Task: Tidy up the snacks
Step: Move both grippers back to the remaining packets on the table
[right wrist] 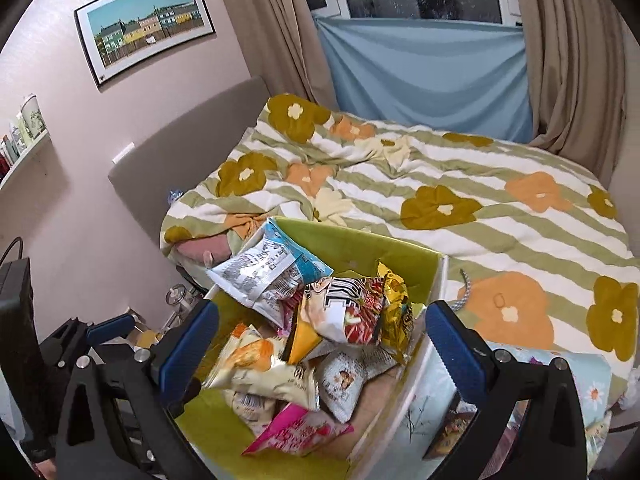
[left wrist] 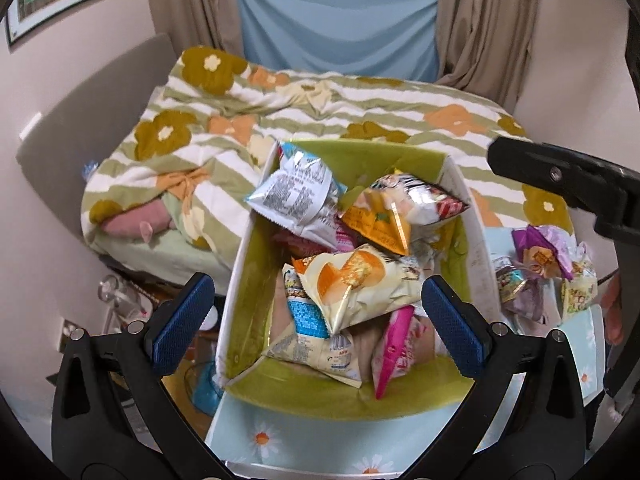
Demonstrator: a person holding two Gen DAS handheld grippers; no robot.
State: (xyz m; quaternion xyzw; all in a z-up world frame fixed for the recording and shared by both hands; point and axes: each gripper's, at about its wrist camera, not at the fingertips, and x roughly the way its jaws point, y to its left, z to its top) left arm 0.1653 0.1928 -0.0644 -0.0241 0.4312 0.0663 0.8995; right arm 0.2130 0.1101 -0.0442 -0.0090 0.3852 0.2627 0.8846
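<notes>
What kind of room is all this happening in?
Most likely a bedroom in someone's home. A bed with a flowered, striped duvet and padded headboard fills the view, beige curtains frame a window, and a framed picture hangs on the wall.

Both wrist views look down, close, into the snack box [left wrist: 244, 280].

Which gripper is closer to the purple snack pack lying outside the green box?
Right. The right gripper hangs just above the purple snack pack; the left gripper is open over the green box, further away.
</notes>
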